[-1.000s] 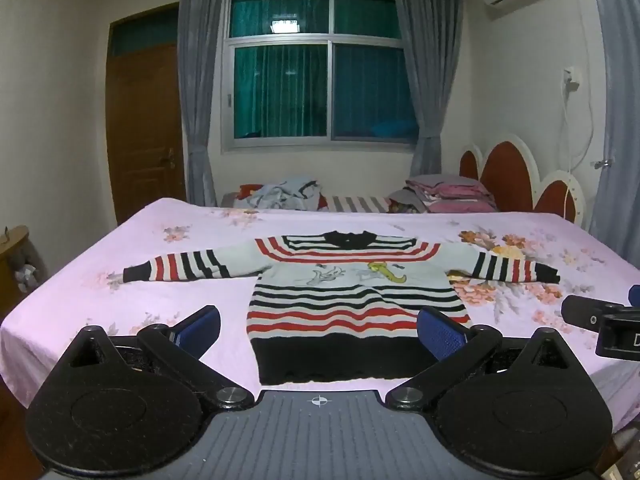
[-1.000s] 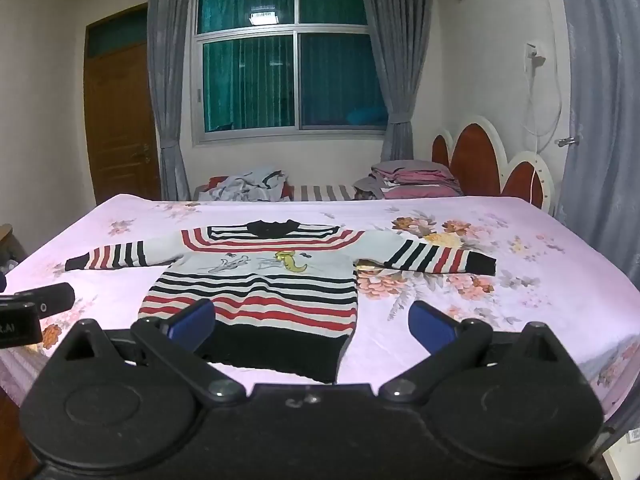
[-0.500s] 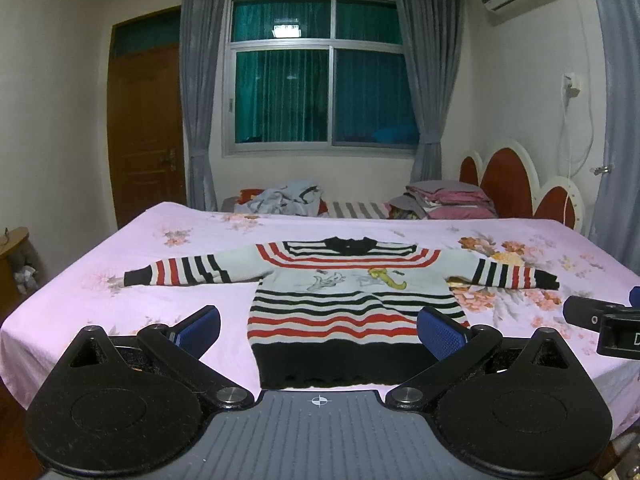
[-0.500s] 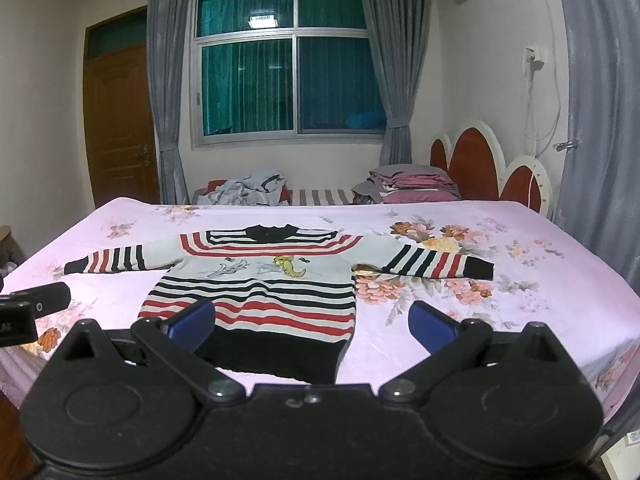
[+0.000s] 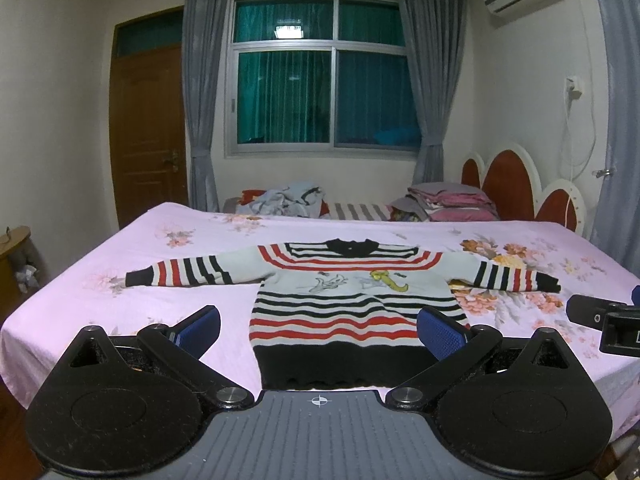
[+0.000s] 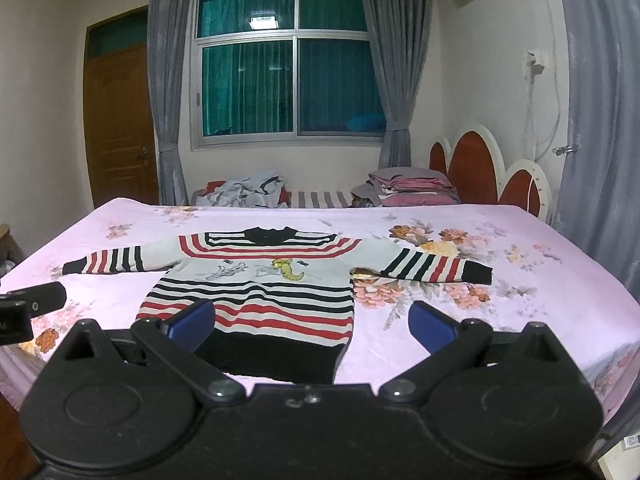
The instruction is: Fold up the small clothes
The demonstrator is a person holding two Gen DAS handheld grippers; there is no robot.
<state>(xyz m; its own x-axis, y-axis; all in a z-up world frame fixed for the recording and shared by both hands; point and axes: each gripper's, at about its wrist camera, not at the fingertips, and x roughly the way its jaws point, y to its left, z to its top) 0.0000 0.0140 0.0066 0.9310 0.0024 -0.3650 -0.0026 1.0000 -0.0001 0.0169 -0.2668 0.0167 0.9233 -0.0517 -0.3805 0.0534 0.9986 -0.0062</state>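
Observation:
A small striped sweater (image 5: 348,296) (image 6: 260,284), red, black and white with a black hem and a cartoon print, lies flat and face up on the pink bed, both sleeves spread out sideways. My left gripper (image 5: 320,330) hangs open above the bed's near edge, in front of the sweater's hem, with nothing between its blue pads. My right gripper (image 6: 310,324) is open too, held near the hem's right corner. Each gripper shows at the edge of the other's view: the right gripper (image 5: 604,320) and the left gripper (image 6: 28,308).
The bed (image 5: 132,304) has a floral pink sheet and a red headboard (image 5: 516,188) at the right. Loose clothes (image 5: 284,202) and folded bedding (image 5: 448,204) lie at the far side. A brown door (image 5: 148,136) and a wooden stand (image 5: 12,256) are at the left.
Both views have tilted up slightly and the sweater sits a little lower in them. Both grippers stay open.

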